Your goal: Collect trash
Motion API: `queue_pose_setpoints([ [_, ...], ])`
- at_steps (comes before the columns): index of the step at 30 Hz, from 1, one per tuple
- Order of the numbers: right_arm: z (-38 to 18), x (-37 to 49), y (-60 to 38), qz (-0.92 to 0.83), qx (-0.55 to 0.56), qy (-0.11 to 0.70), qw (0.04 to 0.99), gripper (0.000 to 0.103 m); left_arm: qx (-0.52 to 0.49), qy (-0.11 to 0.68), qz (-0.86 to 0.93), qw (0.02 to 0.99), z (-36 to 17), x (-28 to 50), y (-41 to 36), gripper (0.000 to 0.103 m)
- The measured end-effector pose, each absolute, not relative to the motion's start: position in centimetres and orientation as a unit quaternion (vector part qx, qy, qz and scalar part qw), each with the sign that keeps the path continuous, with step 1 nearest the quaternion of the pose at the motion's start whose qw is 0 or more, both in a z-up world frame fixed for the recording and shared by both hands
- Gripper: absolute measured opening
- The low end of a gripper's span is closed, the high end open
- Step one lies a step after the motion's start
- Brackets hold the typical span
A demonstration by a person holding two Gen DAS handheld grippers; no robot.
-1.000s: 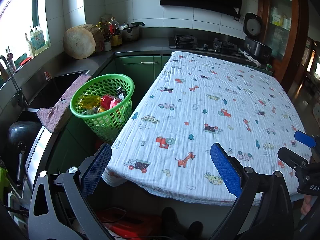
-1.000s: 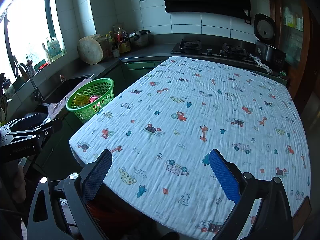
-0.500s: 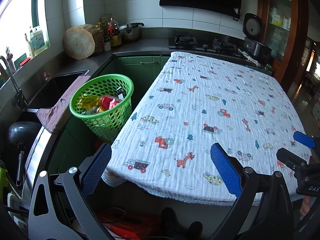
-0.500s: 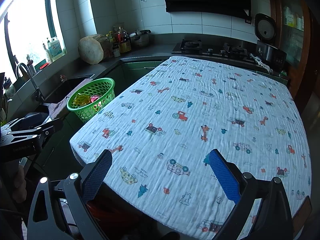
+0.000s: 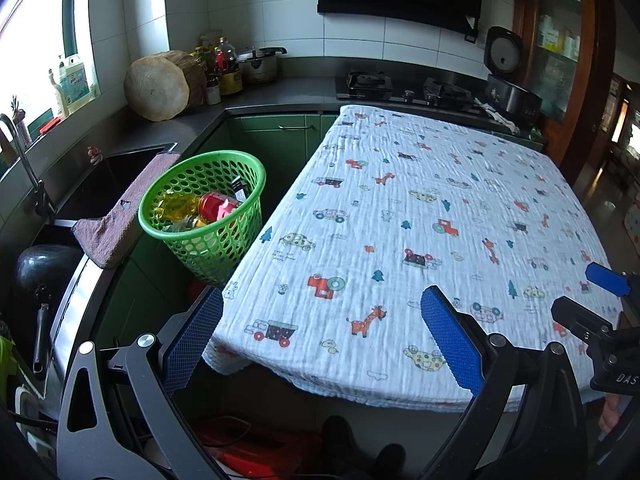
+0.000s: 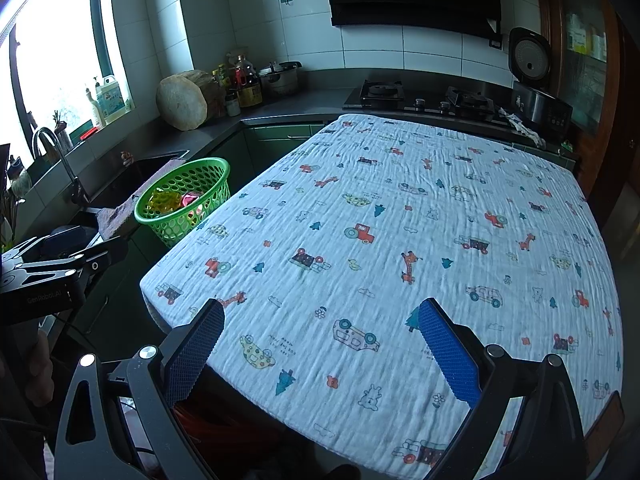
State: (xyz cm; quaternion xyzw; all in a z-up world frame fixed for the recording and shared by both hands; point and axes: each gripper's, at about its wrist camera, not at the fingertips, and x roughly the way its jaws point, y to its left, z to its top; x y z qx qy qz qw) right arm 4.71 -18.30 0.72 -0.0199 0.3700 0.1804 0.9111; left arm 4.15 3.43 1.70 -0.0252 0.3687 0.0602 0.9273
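I am holding my left gripper (image 5: pixel 320 332) and right gripper (image 6: pixel 320 344) wide apart, gripping nothing, over the table (image 6: pixel 400 208); the basket (image 5: pixel 208 216) of trash is sitting just beside its left edge.

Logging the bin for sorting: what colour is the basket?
Green, with round holes in its wall; the basket shows best in the left wrist view.

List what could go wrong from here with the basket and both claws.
1. The green basket sits at the counter edge beside the table, seemingly overhanging; a nudge might tip it and spill the trash.
2. Both the left claw and the right claw hang open just above the printed cloth; a low finger could snag and drag it.
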Motion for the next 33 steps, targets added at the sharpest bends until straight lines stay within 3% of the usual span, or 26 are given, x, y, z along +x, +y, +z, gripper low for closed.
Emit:
queue_pose_setpoints([
  [33, 1.34, 3.93, -18.29, 0.186, -0.023, 0.349, 0.918, 0.096, -0.026, 0.37, 0.067, 0.926, 1.72, 4.12, 3.38, 0.098],
])
